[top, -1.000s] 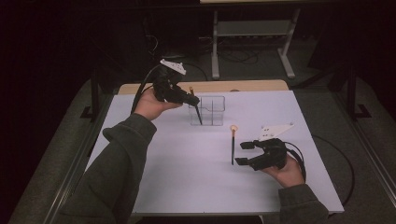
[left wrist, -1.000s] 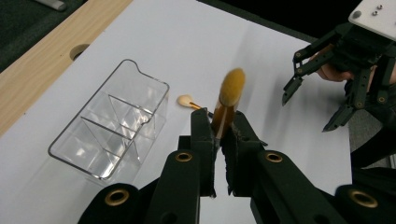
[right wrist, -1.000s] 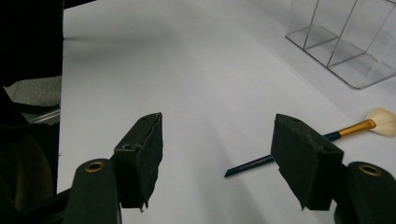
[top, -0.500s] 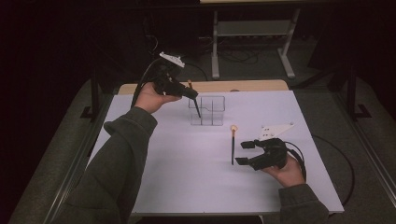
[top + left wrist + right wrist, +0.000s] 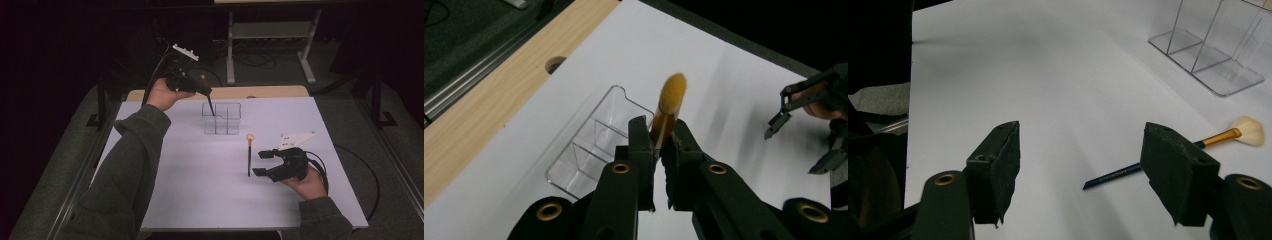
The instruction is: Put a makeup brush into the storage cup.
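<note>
My left gripper [image 5: 206, 91] is raised at the back of the white table, shut on a makeup brush [image 5: 210, 102]. The brush's dark handle slants down to the back rim of a clear divided organizer [image 5: 222, 119]. In the left gripper view the jaws [image 5: 659, 130] pinch the gold ferrule, the tan brush head [image 5: 672, 92] sticks out past them, and the organizer [image 5: 594, 145] lies below. A second brush [image 5: 249, 156] lies flat on the table. My right gripper [image 5: 257, 163] rests open just right of it. The right gripper view shows this brush [image 5: 1113, 175] between the wide jaws [image 5: 1080, 150].
A white sheet [image 5: 200, 190] covers the table, and a wooden strip [image 5: 240, 92] with a round hole [image 5: 555, 64] runs along its far edge. A metal stand [image 5: 270, 30] is on the dark floor behind. Cables trail from both grippers.
My left hand has lifted the held brush up and a little to the left, so its handle tip now sits higher over the organizer. The right hand and the lying brush have stayed put.
</note>
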